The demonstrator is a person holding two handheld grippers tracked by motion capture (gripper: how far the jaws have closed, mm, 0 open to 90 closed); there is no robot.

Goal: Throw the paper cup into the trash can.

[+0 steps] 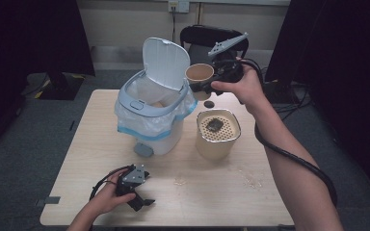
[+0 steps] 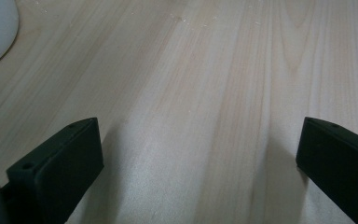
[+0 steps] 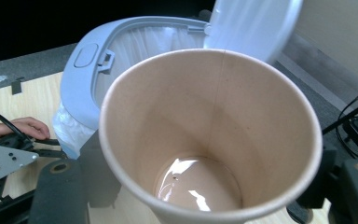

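R gripper (image 1: 203,87) was clamped on a paper cup (image 1: 200,75), held mouth-up w/ a little liquid in it, at 3 o'clock of the open bin (image 1: 150,115). L gripper (image 1: 142,198) rested on table (image 1: 212,192) at 6 o'clock, jaws spread wide, holding nothing.

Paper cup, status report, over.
Right gripper shut on cup, beside the open bin. Left gripper open on the table. Nothing between cup and bin.

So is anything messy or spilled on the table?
Yes. Small wet-looking splashes and crumbs lie on the table in front of the strainer tub. A dark lump sits on its holed top.
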